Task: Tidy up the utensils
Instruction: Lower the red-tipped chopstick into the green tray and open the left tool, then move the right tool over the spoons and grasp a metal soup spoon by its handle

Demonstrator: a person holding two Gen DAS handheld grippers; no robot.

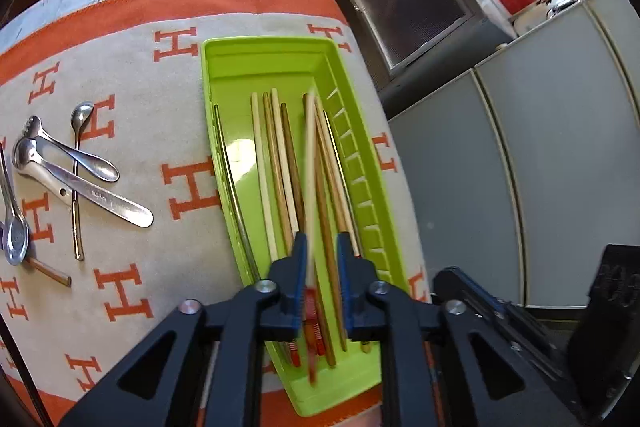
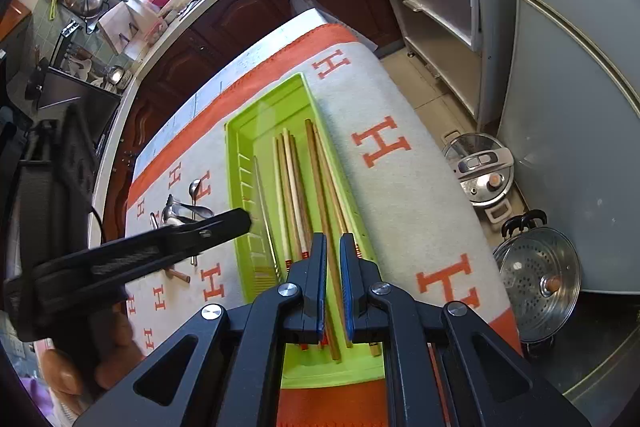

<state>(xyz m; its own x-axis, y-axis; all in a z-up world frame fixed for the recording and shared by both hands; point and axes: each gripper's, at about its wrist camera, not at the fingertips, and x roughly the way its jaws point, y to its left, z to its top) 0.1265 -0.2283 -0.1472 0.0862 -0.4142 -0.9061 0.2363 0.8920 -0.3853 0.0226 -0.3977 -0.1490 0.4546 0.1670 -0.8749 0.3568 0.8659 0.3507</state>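
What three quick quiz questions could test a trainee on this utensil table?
1. True or false: wooden chopsticks lie inside the green tray.
2. Where are the metal spoons? A) in the tray B) on the cloth beside the tray C) on the floor
3. Fill in: the cloth is printed with the orange letter ___.
Key: 1 true; 2 B; 3 H.
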